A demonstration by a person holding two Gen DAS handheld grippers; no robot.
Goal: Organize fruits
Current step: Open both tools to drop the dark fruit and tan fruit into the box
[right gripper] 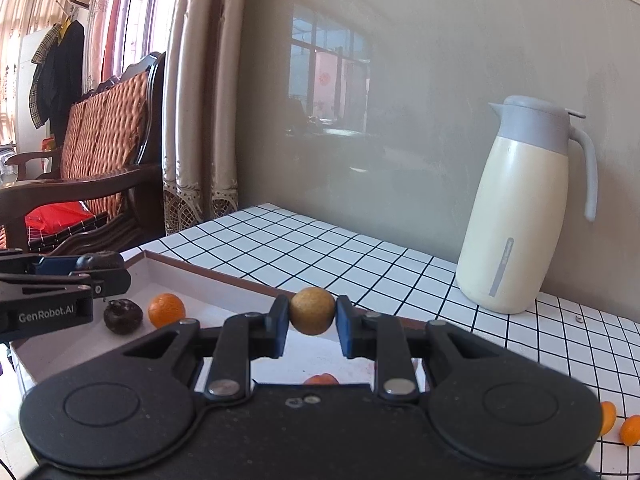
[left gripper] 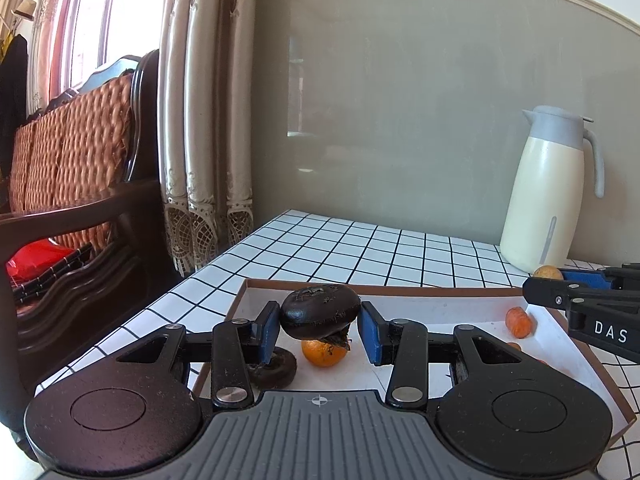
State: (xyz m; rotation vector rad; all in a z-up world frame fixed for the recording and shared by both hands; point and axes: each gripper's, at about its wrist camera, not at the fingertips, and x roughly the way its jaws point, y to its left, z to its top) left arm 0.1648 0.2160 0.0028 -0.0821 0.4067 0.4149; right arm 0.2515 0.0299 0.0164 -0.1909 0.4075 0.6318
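Observation:
My left gripper [left gripper: 319,326] is shut on a dark brown flat fruit [left gripper: 319,311] and holds it above the white tray [left gripper: 420,308]. In the tray lie an orange mandarin [left gripper: 324,353], another dark fruit [left gripper: 272,368] and a small orange piece [left gripper: 519,322]. My right gripper [right gripper: 312,322] is shut on a round tan fruit [right gripper: 312,311] above the tray's [right gripper: 208,280] far edge. In the right wrist view the mandarin [right gripper: 166,310] and a dark fruit [right gripper: 123,315] lie in the tray beside the left gripper [right gripper: 60,280].
A cream jug with a grey lid [right gripper: 524,208] stands on the checked tabletop [right gripper: 320,248] by the wall. Two small orange fruits [right gripper: 620,426] lie on the table at right. A wooden sofa [left gripper: 80,184] and curtains [left gripper: 200,120] are left of the table.

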